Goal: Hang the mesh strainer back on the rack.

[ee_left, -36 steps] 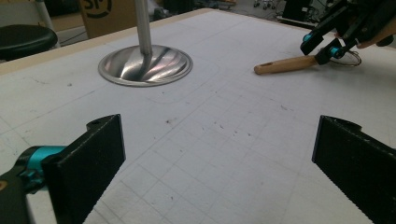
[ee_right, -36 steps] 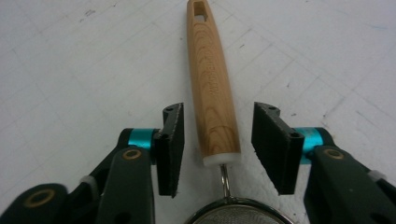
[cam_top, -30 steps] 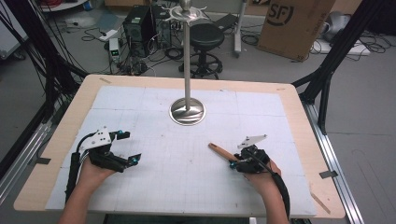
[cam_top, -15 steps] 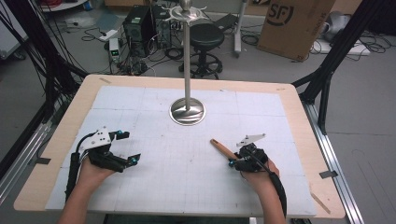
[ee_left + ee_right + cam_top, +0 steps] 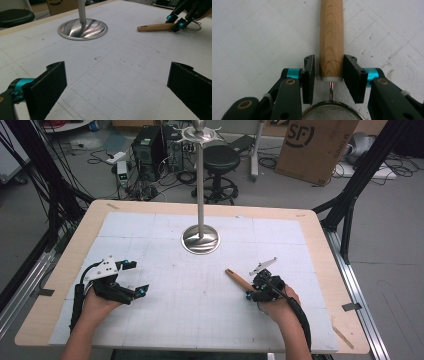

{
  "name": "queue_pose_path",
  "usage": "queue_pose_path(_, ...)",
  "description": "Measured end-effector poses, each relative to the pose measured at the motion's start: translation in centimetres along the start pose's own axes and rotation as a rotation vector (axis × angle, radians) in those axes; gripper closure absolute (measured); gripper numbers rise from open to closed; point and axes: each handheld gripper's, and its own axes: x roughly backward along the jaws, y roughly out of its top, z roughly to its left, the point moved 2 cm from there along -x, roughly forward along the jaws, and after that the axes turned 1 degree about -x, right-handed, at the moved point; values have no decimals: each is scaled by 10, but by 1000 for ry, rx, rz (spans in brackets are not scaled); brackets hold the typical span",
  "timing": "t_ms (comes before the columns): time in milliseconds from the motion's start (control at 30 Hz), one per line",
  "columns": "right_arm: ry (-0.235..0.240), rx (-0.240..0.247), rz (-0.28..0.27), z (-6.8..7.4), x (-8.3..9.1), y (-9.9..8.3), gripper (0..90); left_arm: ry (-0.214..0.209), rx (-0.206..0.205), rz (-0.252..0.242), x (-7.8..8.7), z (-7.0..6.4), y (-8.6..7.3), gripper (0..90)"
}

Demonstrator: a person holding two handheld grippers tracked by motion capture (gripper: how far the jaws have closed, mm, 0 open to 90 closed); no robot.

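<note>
My right gripper sits at the right front of the white mat, its 2 jaws closed in on the wooden handle of a small mesh strainer. In the right gripper view the pads stand at the handle's sides, just above its white collar; the right pad touches the wood, the left pad shows a thin gap. The handle lies flat on the mat and points away toward the metal stand, whose round base rests mid-table. My left gripper rests at the left front, jaws spread wide, nothing between them, well apart from the strainer.
</note>
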Motion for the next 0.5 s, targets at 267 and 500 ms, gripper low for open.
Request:
queue_pose_path(267, 15, 21, 114, -2, -3, 14, 621, -6, -2, -24, 2, 0, 2, 31)
queue_pose_path(500, 35, 7, 88, -4, -3, 11, 680, -10, -1, -34, 4, -1, 3, 31)
